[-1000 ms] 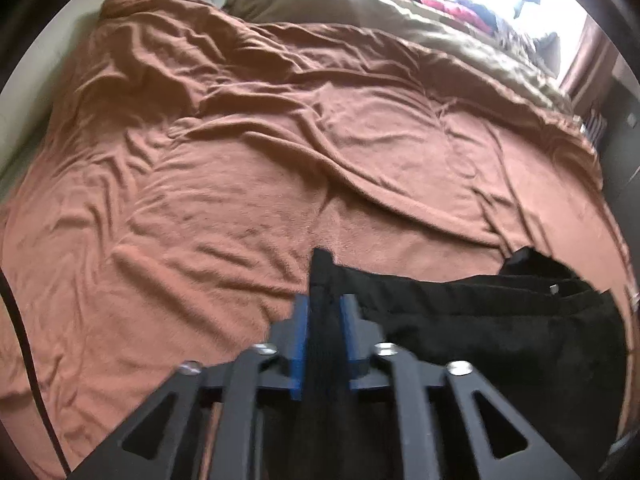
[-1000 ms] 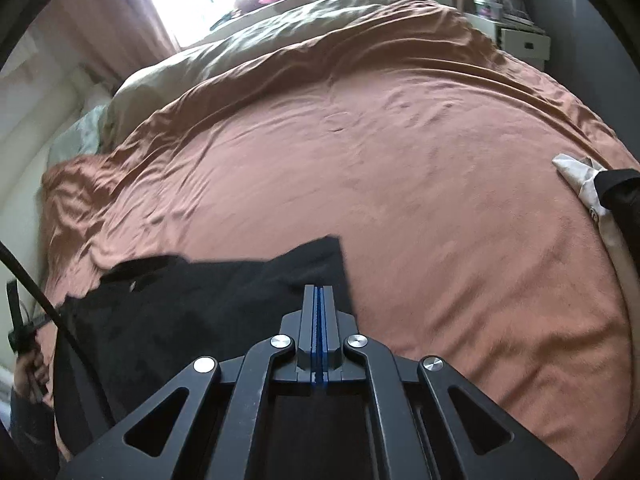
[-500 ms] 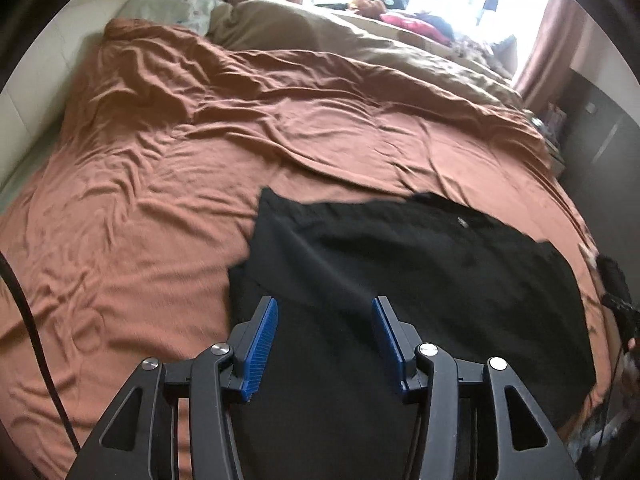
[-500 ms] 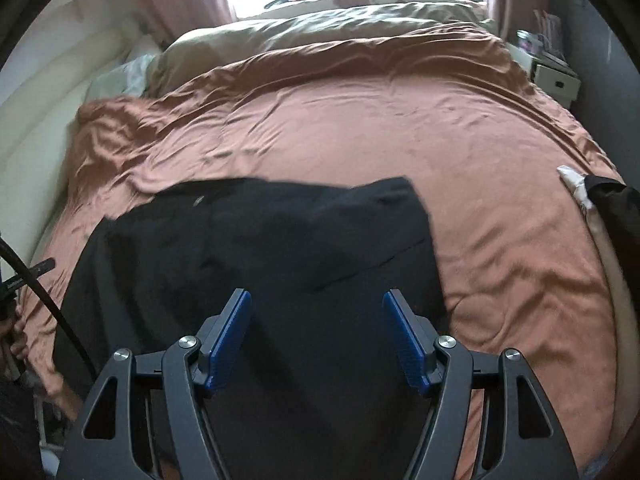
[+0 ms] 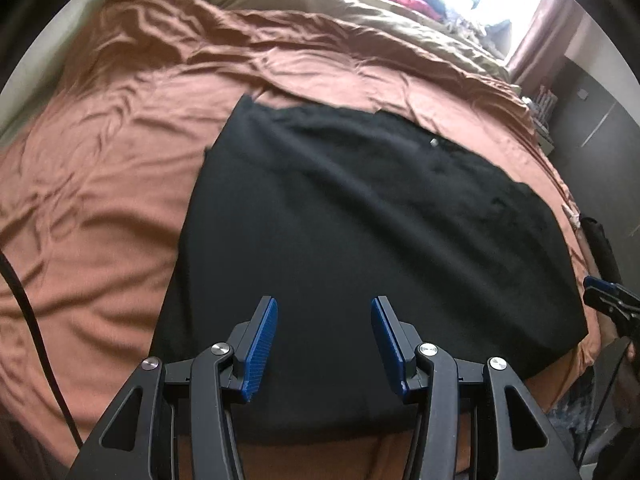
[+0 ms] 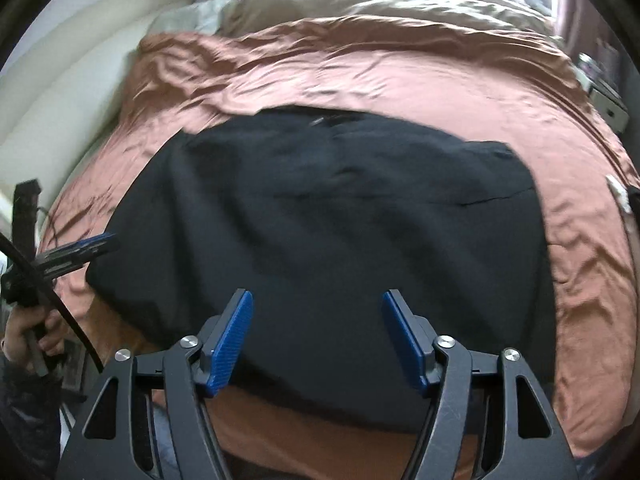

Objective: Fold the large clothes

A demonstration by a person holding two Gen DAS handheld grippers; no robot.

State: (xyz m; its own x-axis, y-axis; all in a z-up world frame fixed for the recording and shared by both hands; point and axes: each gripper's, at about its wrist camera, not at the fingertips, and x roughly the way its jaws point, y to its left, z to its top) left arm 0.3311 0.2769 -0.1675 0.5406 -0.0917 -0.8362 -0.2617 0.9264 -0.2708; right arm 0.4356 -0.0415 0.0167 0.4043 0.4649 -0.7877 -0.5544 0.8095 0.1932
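Observation:
A large black garment (image 5: 360, 220) lies folded flat on the rust-brown bedspread (image 5: 100, 200), with a small metal button (image 5: 434, 142) near its far edge. My left gripper (image 5: 324, 304) hovers open over the garment's near edge, with nothing between its blue pads (image 5: 260, 344). In the right wrist view the same garment (image 6: 340, 220) fills the middle. My right gripper (image 6: 316, 294) hangs above its near edge; its jaws are wide and closing a little, with no cloth pinched. Each gripper also shows at the other view's edge: the right gripper (image 5: 604, 292) and the left gripper (image 6: 76, 252), held by a hand (image 6: 32, 328).
A beige duvet (image 5: 360, 12) and a pillow (image 6: 188, 16) lie at the far end of the bed under a bright window. A nightstand (image 6: 604, 96) stands at the far right. A white cloth (image 6: 618, 196) lies at the right edge. A black cable (image 5: 32, 312) hangs at the left.
Both grippers let go of the black garment, opened, and drew back toward the near edge of the bed. The garment now lies spread flat.

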